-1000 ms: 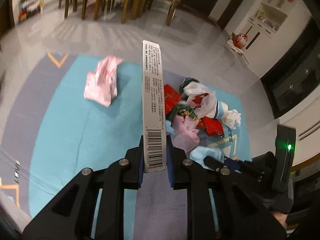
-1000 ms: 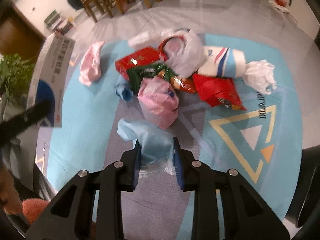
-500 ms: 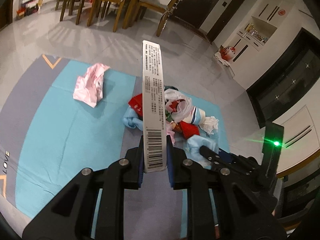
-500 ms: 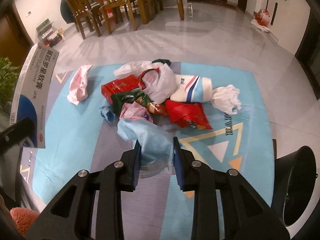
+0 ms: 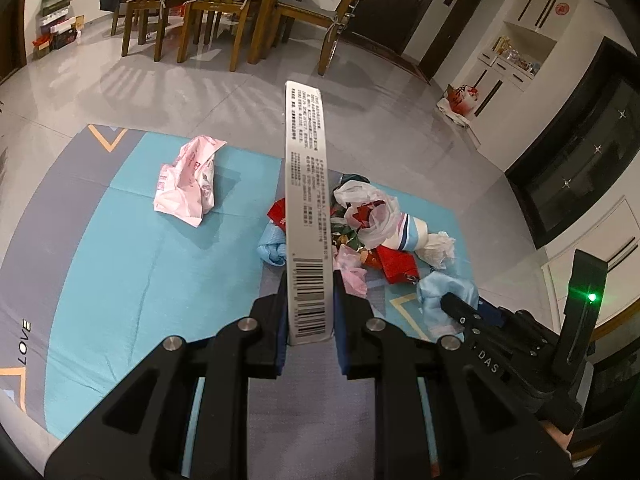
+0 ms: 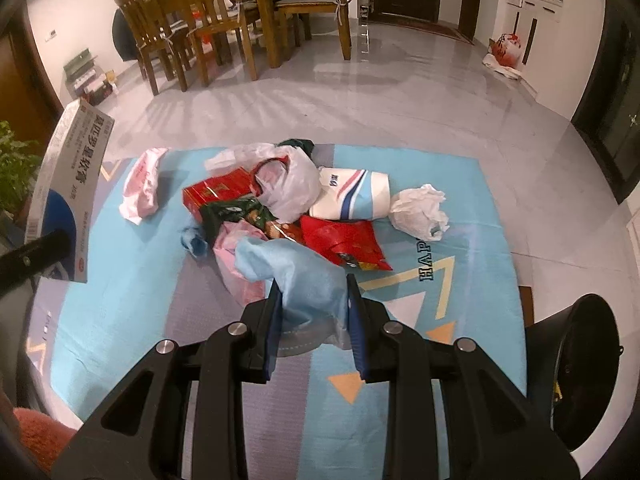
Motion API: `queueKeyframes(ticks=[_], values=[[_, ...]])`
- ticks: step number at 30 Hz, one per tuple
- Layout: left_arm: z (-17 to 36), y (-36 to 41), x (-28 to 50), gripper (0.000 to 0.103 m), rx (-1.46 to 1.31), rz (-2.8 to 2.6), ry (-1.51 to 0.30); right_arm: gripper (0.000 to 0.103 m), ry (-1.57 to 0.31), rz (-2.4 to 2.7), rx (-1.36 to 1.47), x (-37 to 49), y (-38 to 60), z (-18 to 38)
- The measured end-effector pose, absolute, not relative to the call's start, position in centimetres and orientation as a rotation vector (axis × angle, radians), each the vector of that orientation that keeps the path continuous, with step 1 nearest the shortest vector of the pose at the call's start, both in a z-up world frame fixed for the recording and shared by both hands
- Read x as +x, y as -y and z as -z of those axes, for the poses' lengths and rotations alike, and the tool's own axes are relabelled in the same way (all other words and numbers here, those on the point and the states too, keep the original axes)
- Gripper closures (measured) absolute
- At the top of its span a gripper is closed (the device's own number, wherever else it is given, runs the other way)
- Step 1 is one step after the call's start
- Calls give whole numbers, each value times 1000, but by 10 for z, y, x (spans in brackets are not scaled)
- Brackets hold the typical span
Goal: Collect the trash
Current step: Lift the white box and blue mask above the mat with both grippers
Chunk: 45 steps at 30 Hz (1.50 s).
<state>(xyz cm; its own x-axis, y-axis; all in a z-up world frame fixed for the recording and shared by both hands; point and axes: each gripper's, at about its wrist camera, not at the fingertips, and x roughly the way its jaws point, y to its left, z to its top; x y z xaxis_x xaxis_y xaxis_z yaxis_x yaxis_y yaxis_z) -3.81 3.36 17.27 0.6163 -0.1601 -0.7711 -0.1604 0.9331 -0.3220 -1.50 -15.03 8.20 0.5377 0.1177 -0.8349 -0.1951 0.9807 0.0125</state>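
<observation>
Above the mat (image 6: pixel 132 280), left hand-held gripper (image 5: pixel 310 304) clamps a box (image 5: pixel 306 200); right (image 6: pixel 314 312) pinches blue cloth (image 6: pixel 296 276) (bin (image 6: pixel 580 372) nearby)

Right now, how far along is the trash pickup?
Nothing visibly binned yet. In hand: left tongs clamp a white box; right tongs hold a blue cloth. Left: the pile and pink bag on the mat; black bin waits right.
</observation>
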Motion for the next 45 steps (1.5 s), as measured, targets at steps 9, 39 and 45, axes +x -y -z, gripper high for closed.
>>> queueKeyframes(ticks=[9, 39, 45], values=[[-177, -17, -37, 83, -322, 29, -892, 73, -950, -153, -141, -19, 153, -86], [-169, -2, -33, 83, -305, 26, -910, 73, -895, -81, -177, -20, 151, -86], [-171, 3, -36, 83, -263, 4, -901, 73, -882, -82, -194, -21, 148, -88]])
